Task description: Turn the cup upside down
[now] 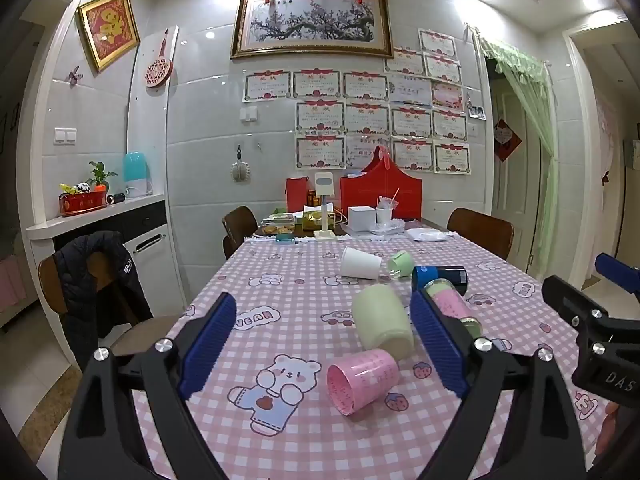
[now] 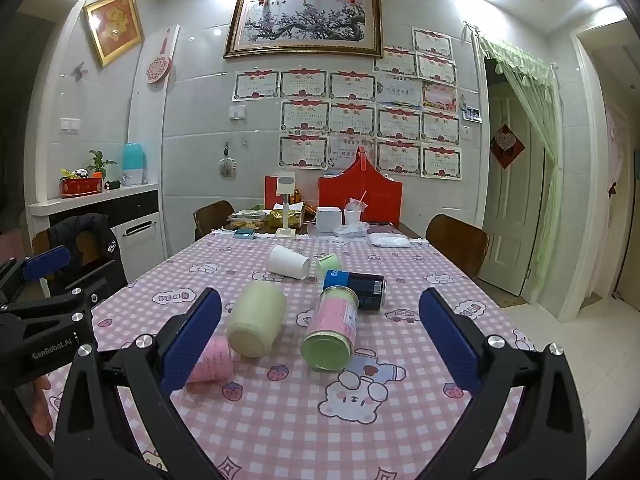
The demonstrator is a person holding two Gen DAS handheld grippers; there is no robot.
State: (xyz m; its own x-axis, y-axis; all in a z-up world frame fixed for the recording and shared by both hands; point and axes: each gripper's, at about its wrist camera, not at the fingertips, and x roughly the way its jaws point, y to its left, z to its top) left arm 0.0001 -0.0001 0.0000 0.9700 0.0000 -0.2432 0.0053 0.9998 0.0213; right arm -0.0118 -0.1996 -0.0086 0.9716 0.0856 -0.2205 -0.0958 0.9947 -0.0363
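Several cups lie on their sides on the pink checked tablecloth (image 1: 280, 288). A pink cup (image 1: 362, 380) lies nearest, mouth toward me; it also shows in the right wrist view (image 2: 210, 360), partly behind the left finger. A cream cup (image 1: 382, 322) (image 2: 256, 318), a pink-and-green cup (image 1: 452, 306) (image 2: 332, 328), a dark blue cup (image 1: 440, 278) (image 2: 356, 286), a white cup (image 1: 360, 263) (image 2: 287, 262) and a small green cup (image 1: 400, 264) (image 2: 329, 264) lie farther back. My left gripper (image 1: 324, 340) is open above the table, empty. My right gripper (image 2: 320, 346) is open and empty too.
Boxes, a red bag (image 1: 380, 192), a phone stand (image 1: 323, 212) and food containers crowd the table's far end. Wooden chairs stand at the left (image 1: 92, 280), far left (image 1: 239, 224) and far right (image 1: 480, 232). The table's right edge drops to a tiled floor (image 2: 580, 340).
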